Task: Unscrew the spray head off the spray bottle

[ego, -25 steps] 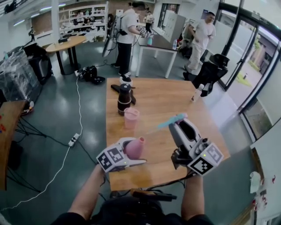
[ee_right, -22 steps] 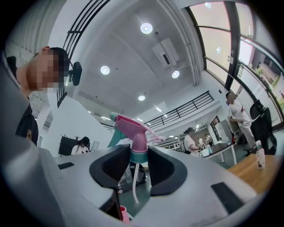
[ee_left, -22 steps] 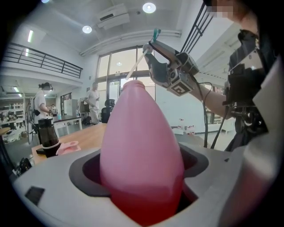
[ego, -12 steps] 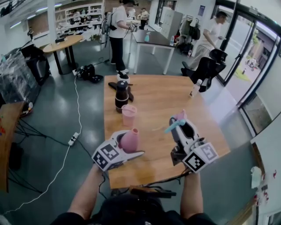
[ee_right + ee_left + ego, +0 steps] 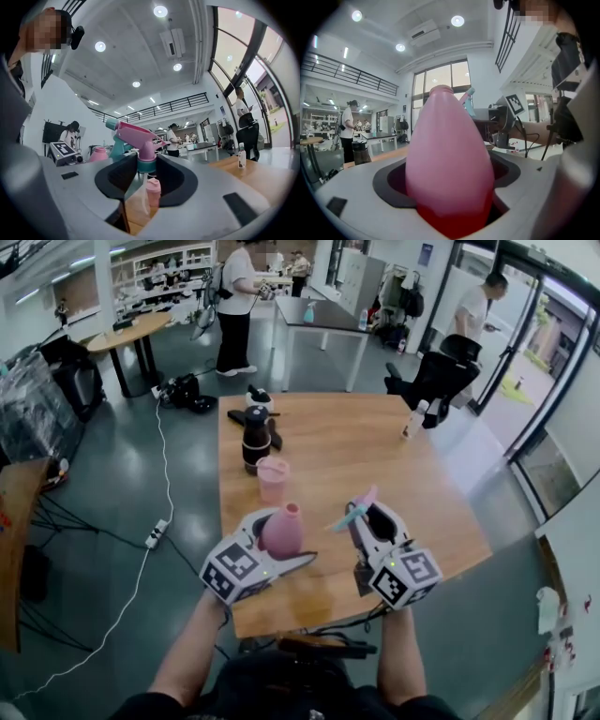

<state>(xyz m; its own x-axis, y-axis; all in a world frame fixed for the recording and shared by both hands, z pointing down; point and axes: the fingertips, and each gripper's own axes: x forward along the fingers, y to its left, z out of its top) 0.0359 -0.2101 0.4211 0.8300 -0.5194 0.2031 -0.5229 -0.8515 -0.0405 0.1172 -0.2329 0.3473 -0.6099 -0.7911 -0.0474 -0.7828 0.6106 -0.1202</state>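
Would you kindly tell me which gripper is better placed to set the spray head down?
Right: the right gripper holds the detached spray head above bare table; the left gripper is clamped on the bottle.

- Setting: open-plan lab or workshop hall with a polished grey floor (image 5: 122,446).
- Work tables: wooden table (image 5: 375,456) at centre; round table (image 5: 131,334) at 10 o'clock; white table (image 5: 323,320) at 12 o'clock.
- Stocked shelving (image 5: 169,268) at 11 o'clock.
- Loose cables (image 5: 167,456) and a power strip (image 5: 157,535) on the floor at 9 o'clock.
- Glazed doors (image 5: 553,362) at 2 o'clock.
- High ceiling: downlights (image 5: 161,11), mezzanine railing (image 5: 347,77).
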